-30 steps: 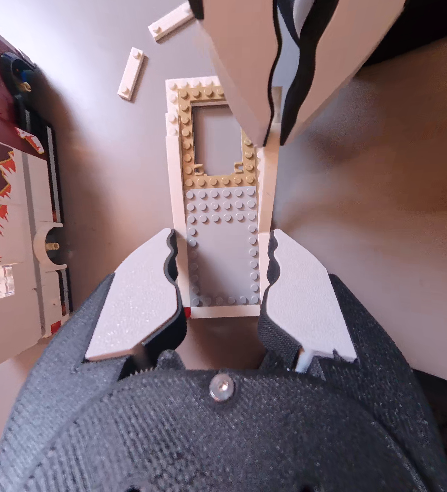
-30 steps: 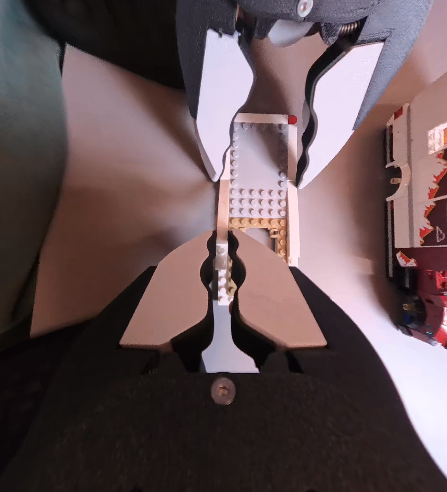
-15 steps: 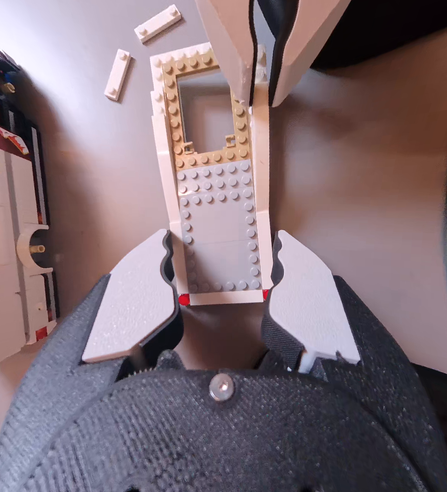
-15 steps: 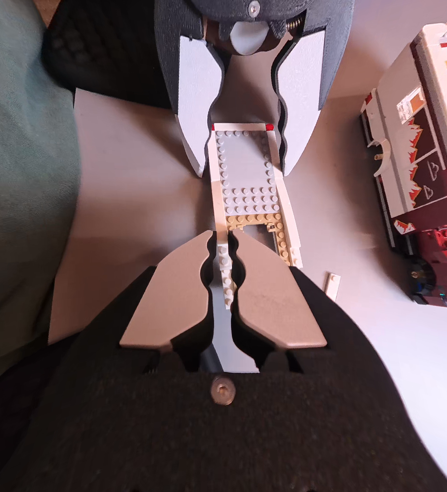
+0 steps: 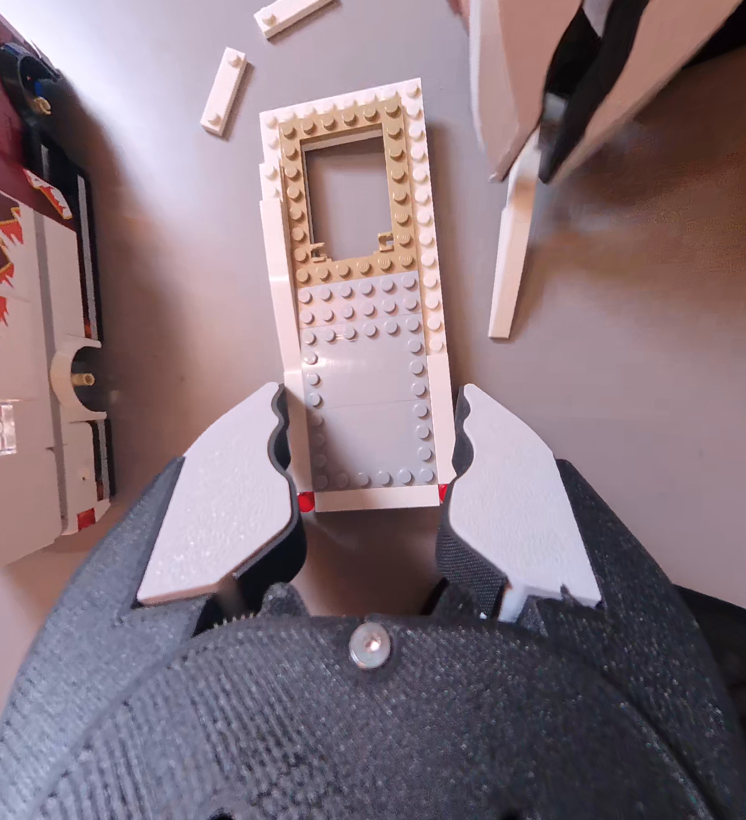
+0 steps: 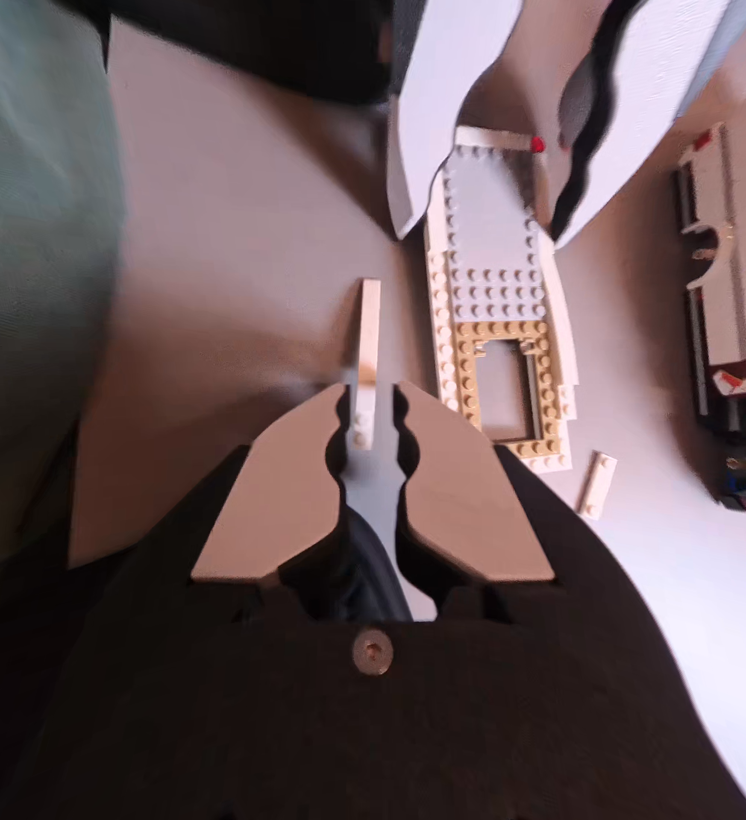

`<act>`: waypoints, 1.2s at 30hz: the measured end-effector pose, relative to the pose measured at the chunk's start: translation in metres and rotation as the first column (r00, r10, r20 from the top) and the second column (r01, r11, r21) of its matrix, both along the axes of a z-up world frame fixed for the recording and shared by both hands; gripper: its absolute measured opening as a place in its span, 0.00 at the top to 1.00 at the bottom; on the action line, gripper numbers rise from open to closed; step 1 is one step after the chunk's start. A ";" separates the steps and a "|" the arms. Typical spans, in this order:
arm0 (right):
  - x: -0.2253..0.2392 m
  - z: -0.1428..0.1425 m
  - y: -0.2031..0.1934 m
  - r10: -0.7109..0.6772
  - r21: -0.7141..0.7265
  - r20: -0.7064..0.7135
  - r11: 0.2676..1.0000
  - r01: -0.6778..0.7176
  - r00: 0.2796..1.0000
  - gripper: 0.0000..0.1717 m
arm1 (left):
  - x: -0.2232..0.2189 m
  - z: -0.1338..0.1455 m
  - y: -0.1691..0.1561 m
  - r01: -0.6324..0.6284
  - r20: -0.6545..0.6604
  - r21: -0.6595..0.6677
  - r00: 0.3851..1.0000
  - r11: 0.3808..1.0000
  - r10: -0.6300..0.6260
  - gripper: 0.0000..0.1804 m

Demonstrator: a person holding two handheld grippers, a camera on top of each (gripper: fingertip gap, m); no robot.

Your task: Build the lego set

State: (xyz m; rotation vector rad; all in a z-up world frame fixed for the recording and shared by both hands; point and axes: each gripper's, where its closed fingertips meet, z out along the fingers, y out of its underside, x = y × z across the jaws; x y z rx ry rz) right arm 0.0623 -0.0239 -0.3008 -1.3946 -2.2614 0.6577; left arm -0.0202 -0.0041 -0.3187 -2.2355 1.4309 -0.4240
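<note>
Plainly the left gripper [image 5: 371, 392] straddles the near end of the studded grey-and-tan panel [image 5: 362, 364]; whether its pads press it, I cannot tell; the right gripper [image 6: 370, 389] stands slightly parted, a white strip [image 6: 370, 319] reaching forward from between its fingers, against one pad with a gap at the other; strip and panel lie apart.

Warm, soft light; shadows pool beside grippers. Right wrist view motion-blurred throughout; left sharper. Fisheye bending at edges.
</note>
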 end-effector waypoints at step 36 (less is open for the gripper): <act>-0.044 0.001 0.076 0.076 -0.166 0.234 0.985 -0.037 0.969 0.96 | -0.011 0.002 -0.001 -0.020 -0.049 -0.070 0.999 0.997 0.017 0.63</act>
